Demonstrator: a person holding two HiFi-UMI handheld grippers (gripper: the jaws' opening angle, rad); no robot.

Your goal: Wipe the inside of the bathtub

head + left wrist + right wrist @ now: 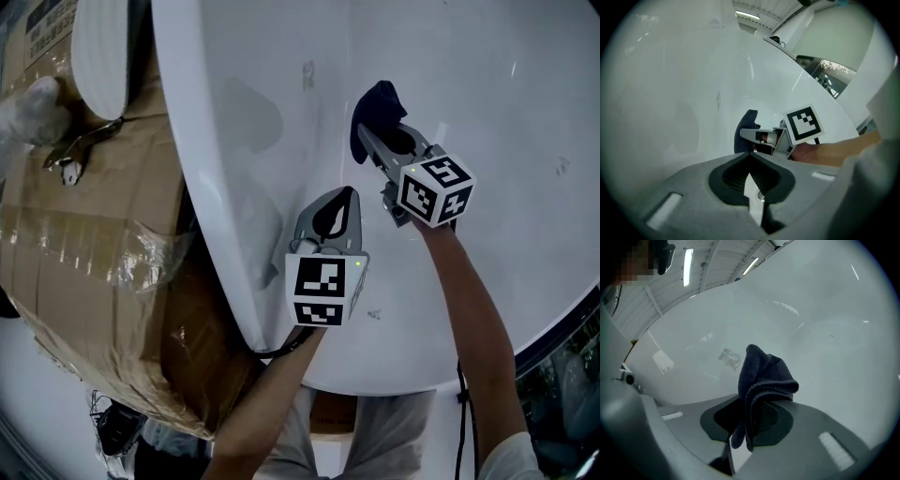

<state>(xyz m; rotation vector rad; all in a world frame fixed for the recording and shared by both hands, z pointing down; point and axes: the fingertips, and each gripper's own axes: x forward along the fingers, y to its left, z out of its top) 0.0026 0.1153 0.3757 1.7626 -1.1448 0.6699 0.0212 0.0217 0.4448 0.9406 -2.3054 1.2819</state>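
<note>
Nearest the camera in the head view, two bare forearms reach up from the bottom edge, each holding a gripper with a marker cube at its rear. The left gripper sits lower and nearer, hanging over the inner slope of the white bathtub close to its near rim. In its own view the left gripper has its two jaws brought fully together at the tips with nothing between them. Just beyond it and to its right, the right gripper points further into the tub, jaws clamped on a dark navy cloth. In the right gripper view the right gripper pinches the folded cloth between its dark pads; one bunched end stands up past the tips and a short tail hangs down behind them. From the left gripper view the right gripper shows side-on, with the cloth at its front held at the smooth tub wall; whether the fabric actually touches the surface cannot be told. Past the cloth, the curved tub wall carries a faint grey smudge. Beside the tub, on the left of the head view, stands a cardboard box wrapped in clear tape, with a small metal tool lying on top and a white oval object above it.
</note>
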